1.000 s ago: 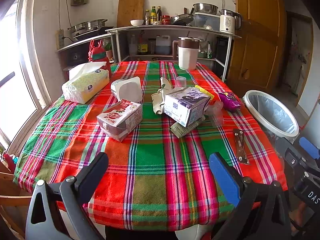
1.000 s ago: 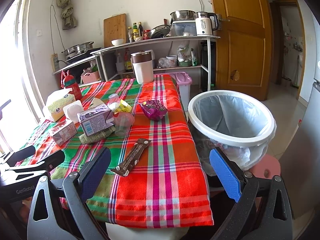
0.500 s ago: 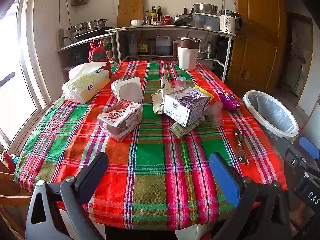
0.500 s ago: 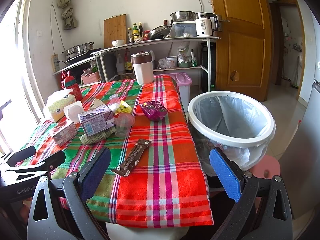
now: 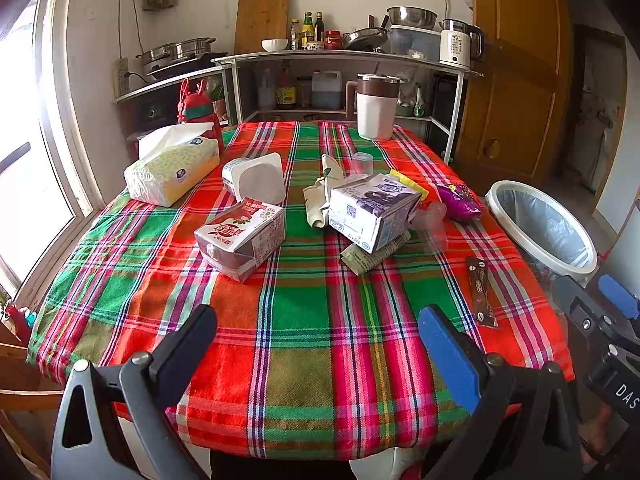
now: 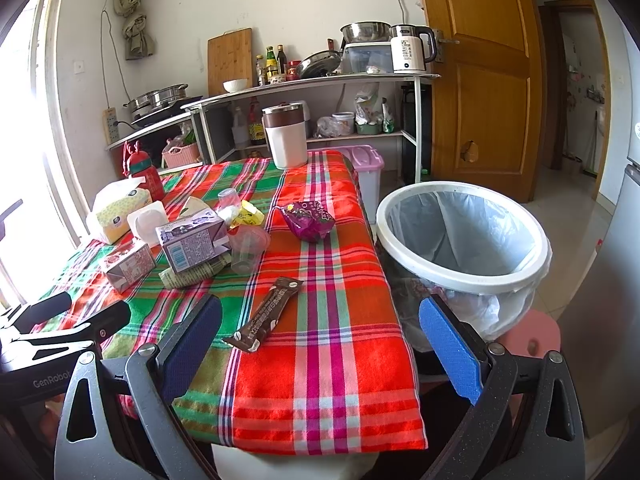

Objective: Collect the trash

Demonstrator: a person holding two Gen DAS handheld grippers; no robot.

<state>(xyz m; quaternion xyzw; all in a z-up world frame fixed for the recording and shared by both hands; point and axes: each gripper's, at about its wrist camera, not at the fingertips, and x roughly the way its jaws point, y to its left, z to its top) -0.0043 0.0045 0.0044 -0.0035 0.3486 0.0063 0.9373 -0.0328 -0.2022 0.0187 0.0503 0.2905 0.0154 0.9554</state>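
Note:
Trash lies on a plaid tablecloth [image 5: 304, 320]: a red-white carton [image 5: 240, 236], a purple-white carton [image 5: 372, 208], a brown snack wrapper [image 5: 482, 292] [image 6: 264, 314], a purple wrapper [image 6: 310, 220], a clear plastic cup [image 6: 246, 246], a white yogurt tub [image 5: 256, 178]. A white bin with a clear liner [image 6: 460, 236] stands at the table's right side. My left gripper [image 5: 316, 344] is open and empty over the near table edge. My right gripper [image 6: 320, 336] is open and empty, near the brown wrapper.
A tissue pack [image 5: 172, 168], a red bottle [image 5: 196, 110] and a white jug [image 5: 376, 108] stand on the table. Shelves with cookware [image 5: 340, 52] line the back wall. A wooden door [image 6: 480, 80] is at the right. A window is at the left.

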